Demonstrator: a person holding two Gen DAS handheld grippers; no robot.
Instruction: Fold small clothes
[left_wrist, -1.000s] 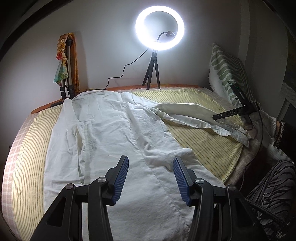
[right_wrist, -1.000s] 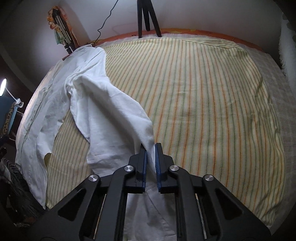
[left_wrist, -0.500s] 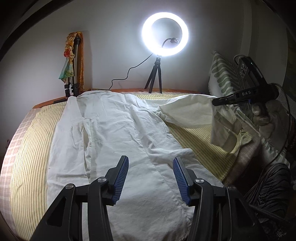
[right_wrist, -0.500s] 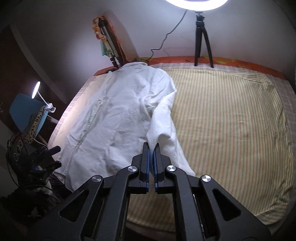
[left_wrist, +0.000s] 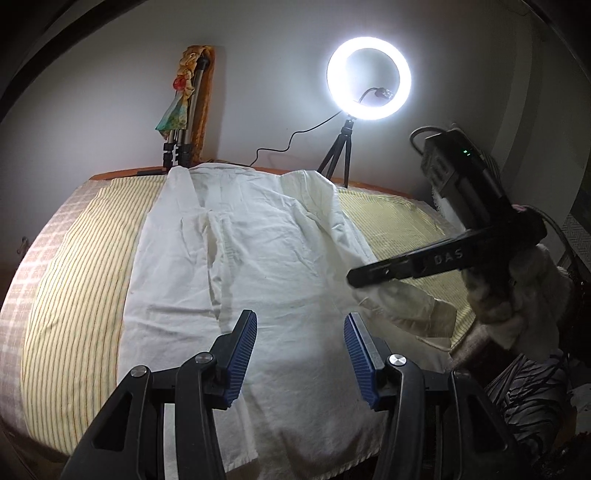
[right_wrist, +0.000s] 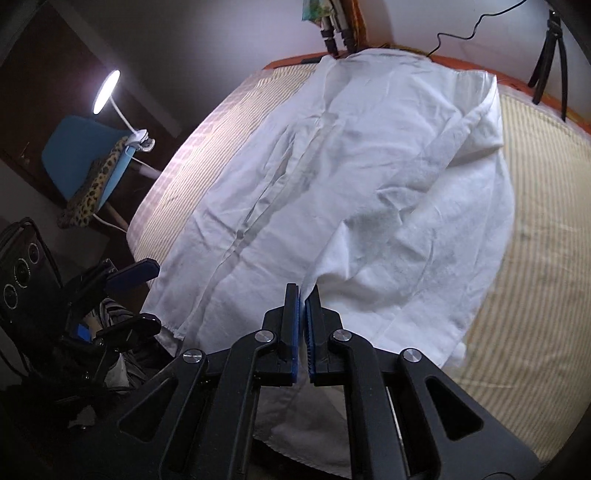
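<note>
White wrinkled shirt (left_wrist: 258, 258), sleeve folded inward

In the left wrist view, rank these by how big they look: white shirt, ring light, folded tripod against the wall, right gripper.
1. white shirt, by far the largest.
2. right gripper, though nearness to the camera inflates it.
3. ring light and folded tripod look about alike; not ranked.

Home bedroom, used as a filming set; bed with yellow striped bedsheet (left_wrist: 85, 295), lit ring light (left_wrist: 368, 78) on small tripod against plain wall; clip-on desk lamp (right_wrist: 106, 92), blue chair (right_wrist: 79, 155) with leopard-print cloth beside bed
</note>
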